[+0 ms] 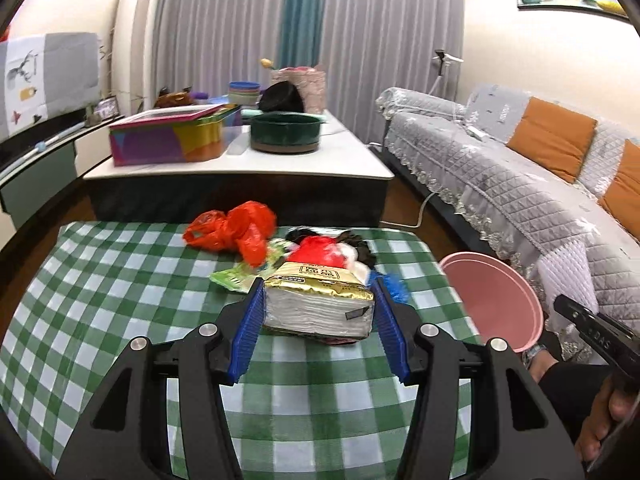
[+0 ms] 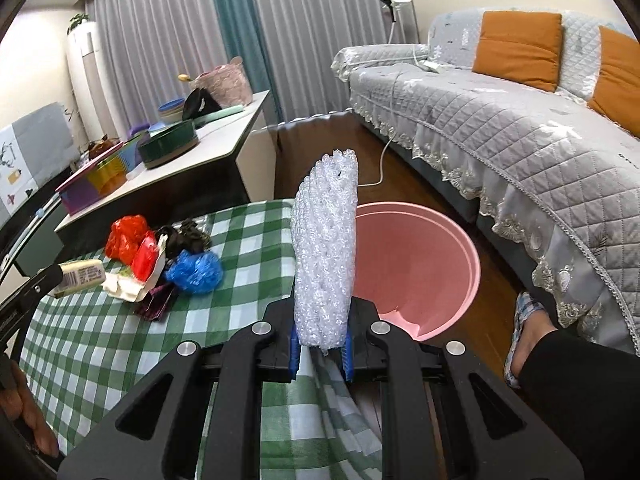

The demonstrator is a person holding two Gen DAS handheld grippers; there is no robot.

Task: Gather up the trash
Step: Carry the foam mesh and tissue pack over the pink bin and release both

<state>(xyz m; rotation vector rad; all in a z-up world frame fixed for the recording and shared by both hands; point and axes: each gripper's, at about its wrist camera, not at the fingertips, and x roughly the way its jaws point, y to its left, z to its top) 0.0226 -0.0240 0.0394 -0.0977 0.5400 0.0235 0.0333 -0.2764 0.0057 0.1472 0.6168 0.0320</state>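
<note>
My left gripper (image 1: 318, 304) is shut on a gold-wrapped tissue pack (image 1: 320, 300), held just above the green checked table (image 1: 120, 280). Behind it lies a trash pile: a red plastic bag (image 1: 230, 232), a green wrapper (image 1: 234, 276), black and red scraps (image 1: 324, 250), a blue bag (image 2: 196, 272). My right gripper (image 2: 322, 354) is shut on a folded sheet of bubble wrap (image 2: 326, 248), upright at the table's right edge, beside the pink bin (image 2: 416, 264) on the floor. The tissue pack (image 2: 82, 276) also shows in the right wrist view.
A white low table (image 1: 240, 164) behind holds a colourful box (image 1: 172, 132) and a dark green round tin (image 1: 286, 132). A grey sofa (image 2: 520, 140) with orange cushions runs along the right. My foot in a slipper (image 2: 524, 328) is near the bin.
</note>
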